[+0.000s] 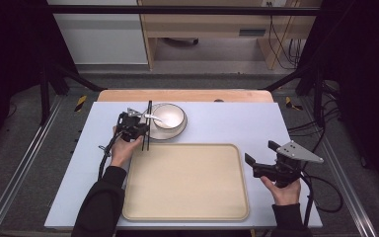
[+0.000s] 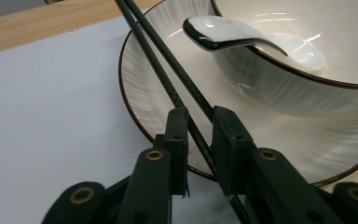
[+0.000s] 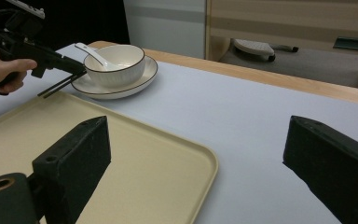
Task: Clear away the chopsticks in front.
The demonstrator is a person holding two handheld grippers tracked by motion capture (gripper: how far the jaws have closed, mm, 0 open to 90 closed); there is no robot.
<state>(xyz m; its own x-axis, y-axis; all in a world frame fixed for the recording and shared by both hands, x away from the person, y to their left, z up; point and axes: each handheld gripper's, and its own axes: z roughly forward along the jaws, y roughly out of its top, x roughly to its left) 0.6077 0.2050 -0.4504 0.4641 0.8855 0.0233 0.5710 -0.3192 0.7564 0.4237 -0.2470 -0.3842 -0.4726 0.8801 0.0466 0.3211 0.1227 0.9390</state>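
A pair of black chopsticks [image 2: 161, 51] lies across the left rim of a white plate [image 2: 144, 79], which carries a white bowl [image 2: 284, 88] with a white spoon [image 2: 223, 32] in it. My left gripper [image 2: 199, 116] is shut on the chopsticks near their middle, both sticks pinched between its pads. In the high view the left gripper [image 1: 147, 129] sits at the plate's [image 1: 165, 134] left edge. My right gripper [image 1: 260, 151] hovers open, with nothing in it, off the right edge of the beige tray [image 1: 187, 182].
The beige tray [image 3: 121, 154] lies bare at the front centre of the pale blue table top. The bowl [image 3: 116, 65] and plate stand just behind its far left corner. A wooden table edge runs along the back.
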